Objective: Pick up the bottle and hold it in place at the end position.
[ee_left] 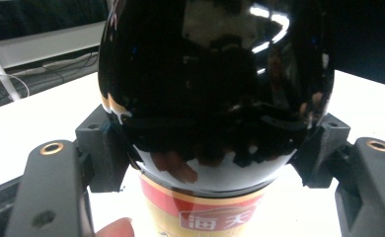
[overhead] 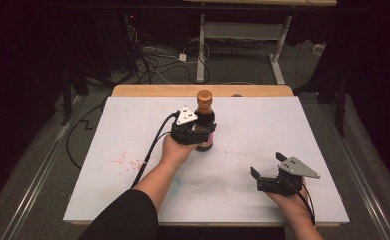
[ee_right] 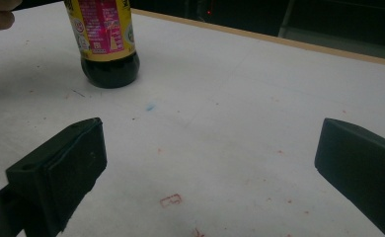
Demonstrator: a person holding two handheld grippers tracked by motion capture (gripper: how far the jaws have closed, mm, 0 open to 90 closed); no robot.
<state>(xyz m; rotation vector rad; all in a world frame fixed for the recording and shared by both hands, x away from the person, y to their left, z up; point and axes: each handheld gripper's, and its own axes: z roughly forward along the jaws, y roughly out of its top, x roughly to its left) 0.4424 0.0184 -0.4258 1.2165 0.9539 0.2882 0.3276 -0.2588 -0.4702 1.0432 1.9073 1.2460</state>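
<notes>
Near the middle of the white worktop (overhead: 133, 125), toward its far wooden edge: one dark glass sauce bottle with a copper-brown cap (overhead: 204, 122), upright, base resting on the surface. Contents look dark, nearly black. A yellow and red printed label wraps the lower body; its reverse face shows pink and yellow in the right gripper view, where the bottle (ee_right: 107, 42) stands at upper left.

Handling, as judged: rigid, probably fairly heavy if as full as it looks, and breakable if tipped or dropped. The glass shoulder is glossy and curved, so likely slippery; the straight labelled body offers a truer seat than the bulge or the narrow neck. Keep upright when lifting.

Left gripper (overhead: 193, 131): clenched on the bottle from the person's side, black jaws pressed against opposite flanks of the dark glass at the shoulder, just above the label. The left gripper view looks straight at the bulging glass (ee_left: 215, 94), pads bearing on either side, label edge below.

Right gripper (overhead: 269, 176): released, jaws spread wide, holding nothing, touching nothing. It rests low over the near right part of the worktop, well apart from the bottle; between its jaws lies bare surface with faint red specks and a small blue mark.
</notes>
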